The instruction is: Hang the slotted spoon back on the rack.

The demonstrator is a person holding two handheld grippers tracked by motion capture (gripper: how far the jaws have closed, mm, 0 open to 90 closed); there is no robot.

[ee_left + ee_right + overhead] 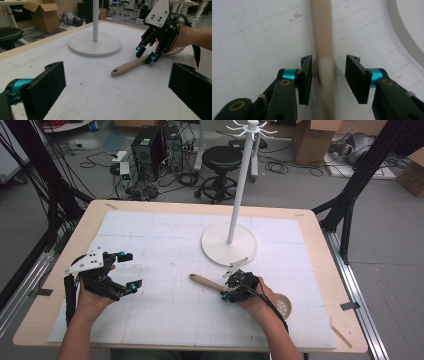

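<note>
Where the high view is read from left to right, the entries run as follows. Left gripper (126, 270): held over the white gridded mat (165, 320), jaws spread wide, nothing between them, well apart from the utensil. Wooden slotted spoon (205, 282): lies flat on the mat, long axis running from the handle end at upper left down to the perforated bowl (284, 306) at lower right, the bowl partly hidden behind the right hand (260, 301). Right gripper (230, 289): set over the mid-handle, plainly the nearer of the two; in the right gripper view (328, 75) the handle passes straight up between the jaws, which stand part-open with a gap on each side, so the spoon is straddled but apparently not clamped. White hook stand (230, 244): round base just beyond the right gripper, pole upright. Judgement: the handle is already aligned with the jaw gap, so a grip would only need closing across it.
</note>
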